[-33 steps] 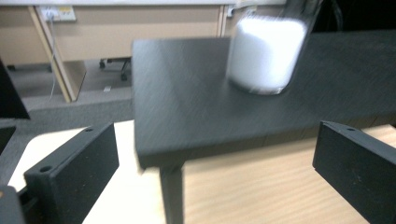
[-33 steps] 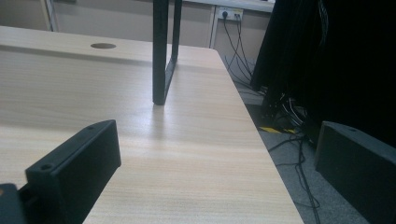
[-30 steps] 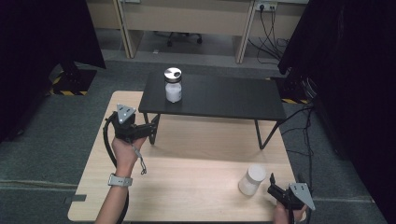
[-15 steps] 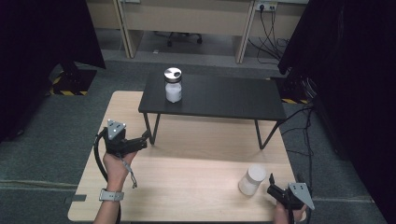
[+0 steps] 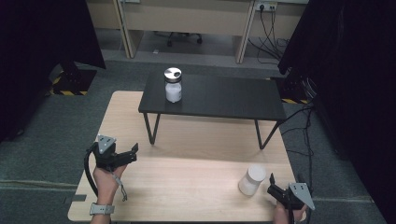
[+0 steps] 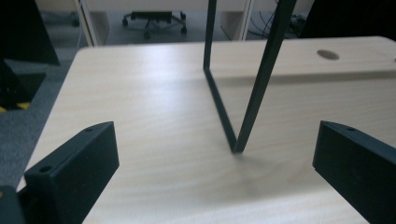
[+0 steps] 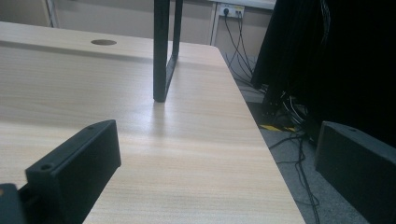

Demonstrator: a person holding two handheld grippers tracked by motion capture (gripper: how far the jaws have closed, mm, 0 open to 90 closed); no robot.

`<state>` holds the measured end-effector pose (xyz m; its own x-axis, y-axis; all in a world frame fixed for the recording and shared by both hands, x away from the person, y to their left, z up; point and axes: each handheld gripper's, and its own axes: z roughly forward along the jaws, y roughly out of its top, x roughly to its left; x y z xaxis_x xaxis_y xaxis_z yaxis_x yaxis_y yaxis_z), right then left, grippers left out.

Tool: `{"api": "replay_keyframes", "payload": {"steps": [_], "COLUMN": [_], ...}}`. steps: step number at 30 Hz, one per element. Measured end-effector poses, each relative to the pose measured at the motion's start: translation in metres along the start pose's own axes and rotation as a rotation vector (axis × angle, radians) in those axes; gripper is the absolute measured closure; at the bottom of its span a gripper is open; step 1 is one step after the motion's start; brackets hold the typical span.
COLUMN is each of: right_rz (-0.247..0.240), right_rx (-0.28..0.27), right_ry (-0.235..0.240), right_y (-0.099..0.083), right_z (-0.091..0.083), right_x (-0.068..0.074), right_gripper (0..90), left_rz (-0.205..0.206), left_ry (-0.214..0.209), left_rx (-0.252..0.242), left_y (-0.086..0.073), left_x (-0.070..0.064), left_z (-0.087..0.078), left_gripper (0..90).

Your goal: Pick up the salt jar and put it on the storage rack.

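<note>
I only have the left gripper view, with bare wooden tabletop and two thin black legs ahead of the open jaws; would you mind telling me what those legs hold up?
Observer: They carry a low black rectangular shelf standing on the pale wooden table.
Operator: Thank you. Does anything stand on it?
Observer: Yes, a white jar with a shiny metal lid, upright near the shelf's left end.
Operator: Is there another container anywhere?
Observer: A white cylindrical cup-like container stands on the table's near right part, close to the right hand-held gripper.
Operator: Is that gripper holding it?
Observer: No, its jaws stand open and empty in the right gripper view.
</note>
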<state>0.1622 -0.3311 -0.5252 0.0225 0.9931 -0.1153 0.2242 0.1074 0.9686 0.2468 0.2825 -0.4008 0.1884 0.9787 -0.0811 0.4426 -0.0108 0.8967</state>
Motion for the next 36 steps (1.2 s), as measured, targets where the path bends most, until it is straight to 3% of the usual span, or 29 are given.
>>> {"api": "replay_keyframes", "payload": {"steps": [8, 19, 36], "right_rz": [-0.007, -0.010, -0.019], "right_rx": [0.006, 0.008, 0.018], "right_ry": [0.001, -0.001, -0.003], "right_y": [0.001, 0.001, 0.003], "right_z": [0.000, 0.001, 0.001], "right_x": [0.001, 0.001, 0.002], "right_gripper": [0.6, 0.6, 0.6], "left_rz": [-0.038, -0.074, -0.091], "left_ry": [0.017, 0.010, 0.029], "left_rx": [0.052, 0.090, 0.108], "left_y": [-0.023, -0.040, -0.063], "left_x": [0.009, 0.016, 0.021], "left_z": [0.001, 0.006, 0.007], "left_gripper": [0.0, 0.0, 0.0]}}
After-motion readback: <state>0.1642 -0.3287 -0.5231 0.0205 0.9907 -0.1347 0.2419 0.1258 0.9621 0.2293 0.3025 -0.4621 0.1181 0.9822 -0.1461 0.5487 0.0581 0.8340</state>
